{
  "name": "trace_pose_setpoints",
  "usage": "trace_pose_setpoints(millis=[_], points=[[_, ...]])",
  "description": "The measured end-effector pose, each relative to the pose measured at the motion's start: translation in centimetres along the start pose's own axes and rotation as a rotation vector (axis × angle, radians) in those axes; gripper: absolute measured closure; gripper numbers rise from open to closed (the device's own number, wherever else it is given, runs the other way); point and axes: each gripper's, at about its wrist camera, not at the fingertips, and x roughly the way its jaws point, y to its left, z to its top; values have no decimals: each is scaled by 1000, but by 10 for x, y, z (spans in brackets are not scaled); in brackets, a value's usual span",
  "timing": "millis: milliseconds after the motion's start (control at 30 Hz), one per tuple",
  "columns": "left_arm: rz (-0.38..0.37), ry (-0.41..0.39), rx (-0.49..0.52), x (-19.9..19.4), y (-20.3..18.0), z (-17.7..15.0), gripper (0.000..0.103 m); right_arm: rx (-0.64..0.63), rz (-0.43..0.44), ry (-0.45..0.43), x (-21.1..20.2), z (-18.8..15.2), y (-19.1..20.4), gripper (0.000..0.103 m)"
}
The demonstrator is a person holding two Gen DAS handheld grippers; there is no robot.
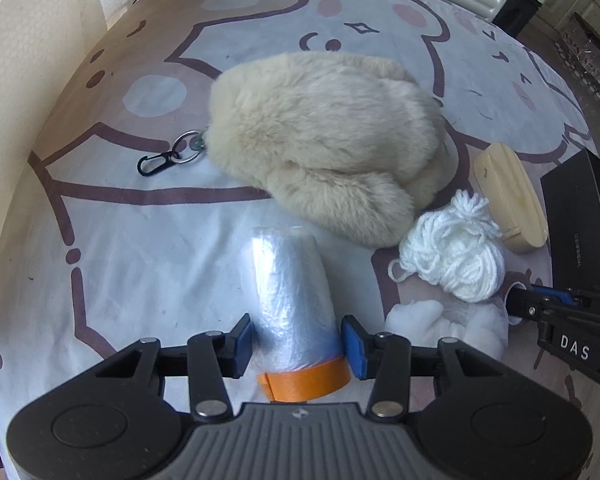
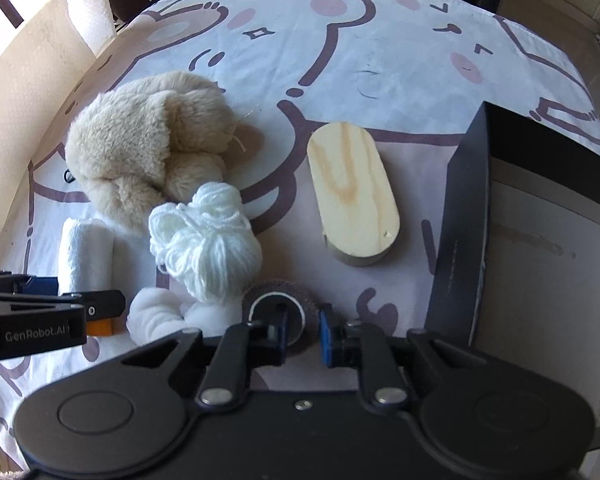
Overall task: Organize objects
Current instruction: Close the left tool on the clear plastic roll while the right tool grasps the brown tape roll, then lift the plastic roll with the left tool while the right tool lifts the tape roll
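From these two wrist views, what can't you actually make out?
- Right wrist view: the brown ring is half hidden behind the right gripper; how the pads pinch its wall is unclear.
- Left wrist view: the orange end of the plastic film roll is cut off by the left gripper body.
- Right wrist view: inside of the black box runs off the right edge.
- Left wrist view: the keyring joint disappears under the furry plush.

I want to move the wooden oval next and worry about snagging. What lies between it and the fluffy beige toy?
Only bare printed sheet separates the wooden oval from the fluffy beige toy; the right wrist view shows this.
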Motion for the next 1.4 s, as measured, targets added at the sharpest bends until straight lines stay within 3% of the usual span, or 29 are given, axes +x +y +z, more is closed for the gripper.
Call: trace_pose_setpoints(millis=[233, 633, 900, 1400], points=[[2, 22, -23, 3, 1, -1, 56, -1, 4, 3, -8, -2, -1, 92], [7, -33, 10, -18, -3, -3, 59, 7, 14, -29, -23, -5, 1, 92], [10, 19, -4, -9, 1, -10, 58, -7, 14, -24, -28, -9, 3, 92], [20, 28, -31, 1, 4, -5, 60, -19, 16, -13, -23, -8, 2, 92]])
